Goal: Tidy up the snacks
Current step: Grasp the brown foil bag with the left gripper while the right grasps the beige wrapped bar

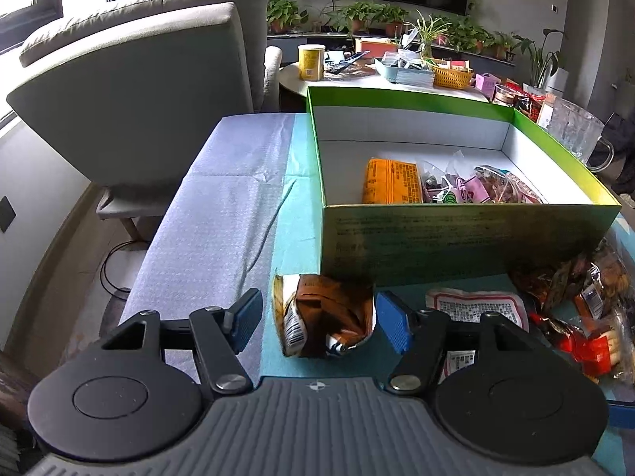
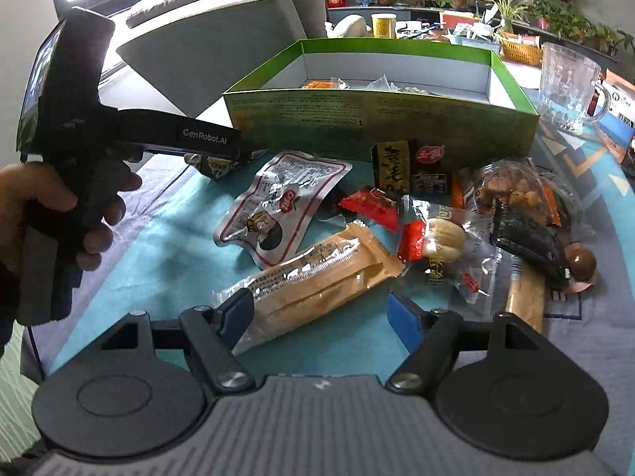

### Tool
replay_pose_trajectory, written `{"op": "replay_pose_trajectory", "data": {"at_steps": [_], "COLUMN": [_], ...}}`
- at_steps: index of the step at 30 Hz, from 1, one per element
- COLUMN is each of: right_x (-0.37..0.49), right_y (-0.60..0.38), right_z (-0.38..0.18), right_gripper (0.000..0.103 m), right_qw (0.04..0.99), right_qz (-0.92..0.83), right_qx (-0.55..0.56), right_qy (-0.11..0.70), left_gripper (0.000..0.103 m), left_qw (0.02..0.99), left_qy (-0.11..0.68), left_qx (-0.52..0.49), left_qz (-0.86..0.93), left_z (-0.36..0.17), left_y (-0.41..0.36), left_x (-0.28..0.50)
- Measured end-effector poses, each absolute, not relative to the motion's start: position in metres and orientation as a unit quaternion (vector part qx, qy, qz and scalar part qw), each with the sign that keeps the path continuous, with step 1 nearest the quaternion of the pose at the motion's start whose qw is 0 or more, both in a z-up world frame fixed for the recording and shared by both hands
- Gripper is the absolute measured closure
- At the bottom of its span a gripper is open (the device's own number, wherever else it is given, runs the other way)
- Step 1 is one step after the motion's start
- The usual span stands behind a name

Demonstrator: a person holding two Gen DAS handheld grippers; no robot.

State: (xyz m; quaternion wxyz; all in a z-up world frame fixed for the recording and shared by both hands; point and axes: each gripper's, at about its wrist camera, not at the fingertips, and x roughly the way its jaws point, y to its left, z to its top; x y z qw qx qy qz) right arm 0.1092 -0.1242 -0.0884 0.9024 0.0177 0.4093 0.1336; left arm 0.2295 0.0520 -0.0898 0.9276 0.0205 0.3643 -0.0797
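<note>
Table [image 1: 222, 206]: cloth-covered; green box [image 1: 456, 234], snack packets [image 2: 317, 277].

Green box [image 2: 377, 119] near wall hides most snacks inside; box print illegible.

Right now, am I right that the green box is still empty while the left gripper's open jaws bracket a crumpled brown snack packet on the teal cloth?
Not quite: the green box is not empty. The left wrist view shows an orange packet and a few clear-wrapped snacks lying inside it. The rest holds: the left gripper stands open around the crumpled brown snack packet on the teal cloth.
</note>
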Motion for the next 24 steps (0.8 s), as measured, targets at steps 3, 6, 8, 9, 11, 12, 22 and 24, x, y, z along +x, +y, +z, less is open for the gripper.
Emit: {"op": "replay_pose_trajectory", "data": {"at_steps": [3, 6, 8, 9, 11, 12, 22, 24], "right_x": [0.115, 0.119, 0.121, 0.123, 0.126, 0.128, 0.124, 0.119], "right_y": [-0.123, -0.122, -0.122, -0.122, -0.121, -0.121, -0.098, -0.093], "right_z": [-0.088, -0.087, -0.088, -0.088, -0.088, -0.088, -0.096, -0.099], "right_gripper": [0.053, 0.053, 0.053, 0.053, 0.053, 0.053, 0.049, 0.047], "right_qw": [0.901, 0.901, 0.901, 0.901, 0.900, 0.900, 0.903, 0.903], "right_qz": [0.128, 0.124, 0.123, 0.121, 0.116, 0.113, 0.102, 0.109], "right_qx": [0.028, 0.037, 0.043, 0.046, 0.052, 0.056, -0.016, -0.044], "right_qy": [0.413, 0.414, 0.414, 0.415, 0.416, 0.418, 0.417, 0.414], "left_gripper": [0.059, 0.062, 0.063, 0.063, 0.063, 0.063, 0.063, 0.063], "left_qw": [0.926, 0.927, 0.928, 0.928, 0.927, 0.927, 0.924, 0.924], "left_qy": [0.367, 0.361, 0.359, 0.358, 0.359, 0.361, 0.368, 0.368], "left_qx": [0.016, 0.024, 0.021, 0.019, 0.006, -0.002, -0.024, -0.025], "left_qz": [-0.086, -0.096, -0.103, -0.105, -0.105, -0.106, -0.097, -0.097], "left_z": [-0.092, -0.091, -0.092, -0.092, -0.092, -0.092, -0.089, -0.089], "left_y": [0.052, 0.052, 0.054, 0.055, 0.061, 0.064, 0.085, 0.086], "left_x": [0.228, 0.221, 0.214, 0.212, 0.206, 0.202, 0.176, 0.175]}}
